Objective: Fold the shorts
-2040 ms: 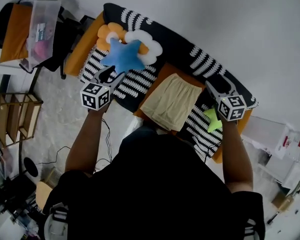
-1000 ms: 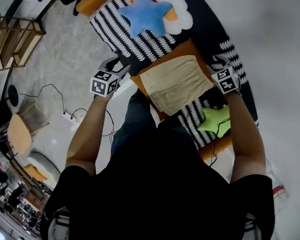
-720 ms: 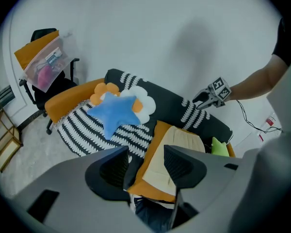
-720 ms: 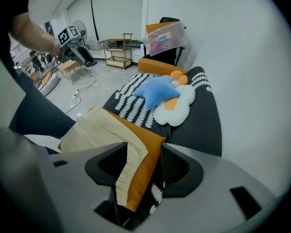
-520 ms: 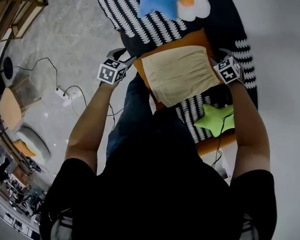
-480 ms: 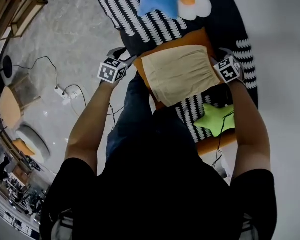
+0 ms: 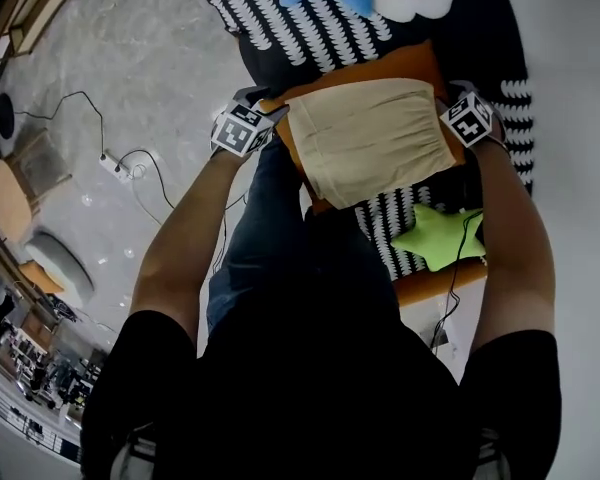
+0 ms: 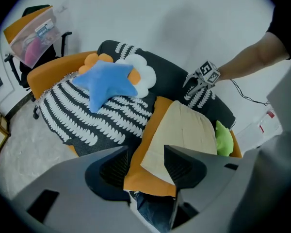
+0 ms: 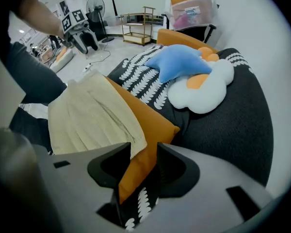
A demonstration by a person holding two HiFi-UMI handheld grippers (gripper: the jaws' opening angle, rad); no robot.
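- Noting beige shorts (image 7: pixel 375 138) flat on an orange cushion (image 7: pixel 400 63).
- We find left gripper (image 8: pixel 145 154) jaws spread, shorts corner between.
- Right gripper (image 9: pixel 144 152) jaws, just closing, stand apart around shorts corner.

Soft furnishings, one garment and two tools, counted.
One pair of beige shorts (image 7: pixel 380 138); one orange cushion (image 9: pixel 145 115); two star pillows, namely one blue star pillow (image 8: pixel 106 84) and one green star pillow (image 7: pixel 440 238); one white flower cushion (image 9: pixel 203 93); one black-and-white patterned cover (image 7: pixel 290 23); one dark sofa (image 9: pixel 233 130). Two tools: the left tool (image 8: pixel 146 152) and the right tool (image 9: pixel 144 147). Beyond: one wooden rack (image 9: pixel 138 25), one standing fan (image 9: pixel 94 6), one clear plastic box (image 9: pixel 191 8).
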